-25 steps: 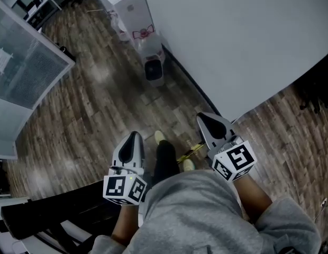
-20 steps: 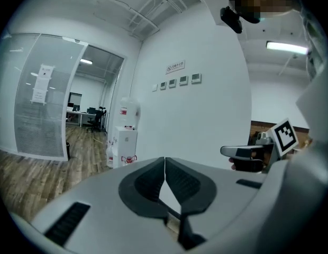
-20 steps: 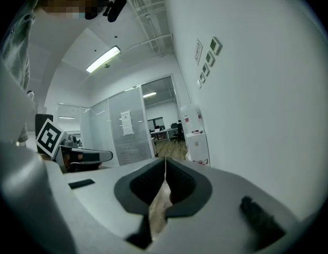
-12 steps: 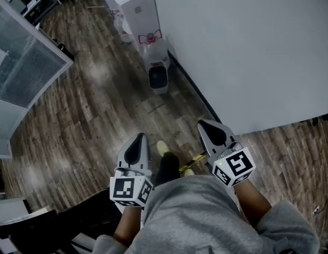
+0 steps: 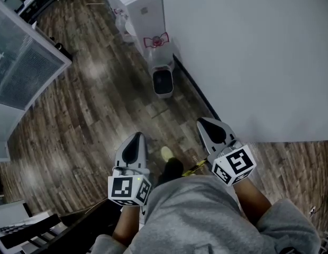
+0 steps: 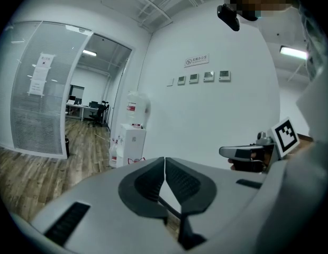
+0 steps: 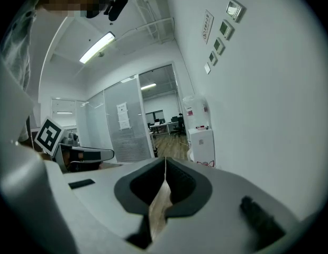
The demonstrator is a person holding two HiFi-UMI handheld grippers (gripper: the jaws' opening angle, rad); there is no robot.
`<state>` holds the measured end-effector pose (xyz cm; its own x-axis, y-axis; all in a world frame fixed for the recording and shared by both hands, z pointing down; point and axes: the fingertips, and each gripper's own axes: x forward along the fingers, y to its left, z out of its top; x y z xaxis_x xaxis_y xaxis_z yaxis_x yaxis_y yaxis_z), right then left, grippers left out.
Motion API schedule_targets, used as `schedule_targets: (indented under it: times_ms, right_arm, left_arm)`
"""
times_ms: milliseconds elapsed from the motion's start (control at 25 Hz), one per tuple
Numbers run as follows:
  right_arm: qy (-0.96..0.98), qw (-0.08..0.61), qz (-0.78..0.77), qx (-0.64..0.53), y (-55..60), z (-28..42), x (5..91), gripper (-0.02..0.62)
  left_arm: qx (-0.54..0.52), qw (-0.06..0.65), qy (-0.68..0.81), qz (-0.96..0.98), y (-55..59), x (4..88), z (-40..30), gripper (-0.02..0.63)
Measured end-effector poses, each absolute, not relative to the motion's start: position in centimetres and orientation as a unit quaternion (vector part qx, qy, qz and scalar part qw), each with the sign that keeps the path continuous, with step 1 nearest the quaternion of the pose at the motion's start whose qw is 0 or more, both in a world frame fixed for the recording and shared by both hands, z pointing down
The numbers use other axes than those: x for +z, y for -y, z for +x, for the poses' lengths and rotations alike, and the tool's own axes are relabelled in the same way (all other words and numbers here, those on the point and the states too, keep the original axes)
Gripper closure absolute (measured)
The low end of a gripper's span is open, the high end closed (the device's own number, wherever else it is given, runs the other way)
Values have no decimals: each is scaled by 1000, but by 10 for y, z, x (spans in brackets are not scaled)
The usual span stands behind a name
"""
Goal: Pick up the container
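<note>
I hold both grippers out in front of my body, above a wooden floor. My left gripper (image 5: 136, 137) is shut with nothing between its jaws; its tips meet (image 6: 164, 160). My right gripper (image 5: 204, 122) is also shut and empty (image 7: 165, 160). Each shows in the other's view, the right gripper (image 6: 243, 152) and the left gripper (image 7: 87, 153). A small white bin (image 5: 164, 82) with a dark opening stands on the floor against the white wall, well ahead of both grippers. No other container is in sight.
A white water dispenser (image 5: 145, 7) stands behind the bin by the wall (image 5: 248, 52); it shows too in the gripper views (image 6: 132, 142) (image 7: 201, 142). A glass partition (image 5: 21, 67) runs on the left. Black furniture (image 5: 47, 226) sits at the lower left.
The bin and dispenser have slid down the head view, nearer to me, as I walk forward along the wall. Both grippers keep their place in the view and stay shut.
</note>
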<state>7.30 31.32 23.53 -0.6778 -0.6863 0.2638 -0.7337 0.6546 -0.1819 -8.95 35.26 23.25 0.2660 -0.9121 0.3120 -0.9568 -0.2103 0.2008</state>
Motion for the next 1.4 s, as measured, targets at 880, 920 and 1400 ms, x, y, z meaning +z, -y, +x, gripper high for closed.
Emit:
schedule_targets:
  times_ms: [880,920,1400]
  right_arm:
    - [906,105,399,95,-220,-22,228,569]
    - [905,106,401,95,-219,-22,229,569]
    - [903,108,407,81,-203,-19,225,569]
  left_arm:
    - [72,177,586,787,-261,247,-181,586]
    - [71,178,585,788,-261,247,-181,586]
    - [61,180,579,793,-249,248,-178,586]
